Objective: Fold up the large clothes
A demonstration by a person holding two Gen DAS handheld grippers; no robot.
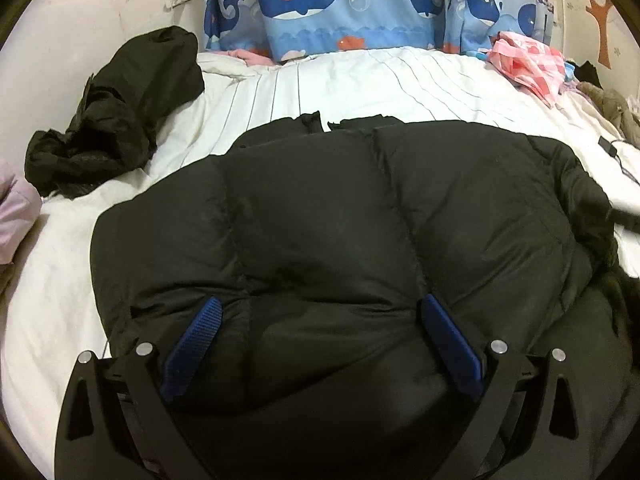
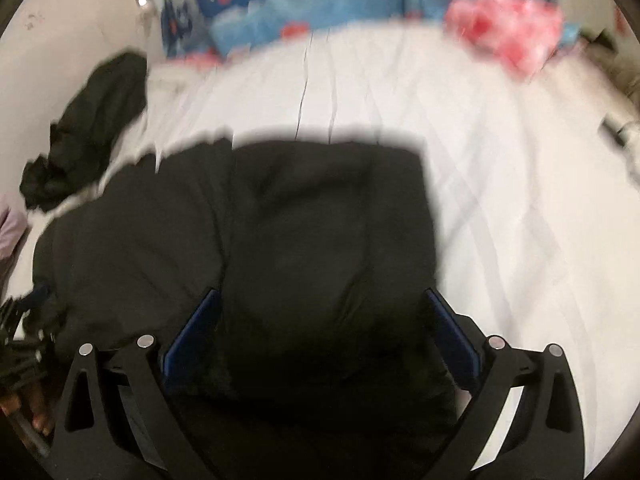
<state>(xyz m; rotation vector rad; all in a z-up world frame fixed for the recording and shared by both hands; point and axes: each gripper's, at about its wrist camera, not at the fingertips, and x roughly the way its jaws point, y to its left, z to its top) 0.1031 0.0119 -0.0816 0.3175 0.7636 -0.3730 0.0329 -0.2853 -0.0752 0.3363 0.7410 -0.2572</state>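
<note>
A large black puffer jacket [image 1: 320, 216] lies spread on the white striped bed sheet [image 1: 340, 84]. In the left wrist view my left gripper [image 1: 322, 302] stands open low over the jacket's near edge, its blue pads [image 1: 192, 348] wide apart with padded fabric bulging between them. The right wrist view is blurred. There my right gripper [image 2: 320, 296] is also open, straddling the right part of the jacket [image 2: 312, 220], whose right edge lies on bare sheet [image 2: 520, 200]. At the left edge of that view the left gripper [image 2: 16, 332] shows, with a hand [image 2: 24, 408] on it.
A crumpled black garment [image 1: 120, 112] lies at the back left by the wall. A lilac cloth [image 1: 16, 208] is at the left edge. A pink garment [image 1: 528, 60] sits at the back right, below a whale-print curtain [image 1: 320, 4]. A dark cable [image 1: 616, 156] lies on the right.
</note>
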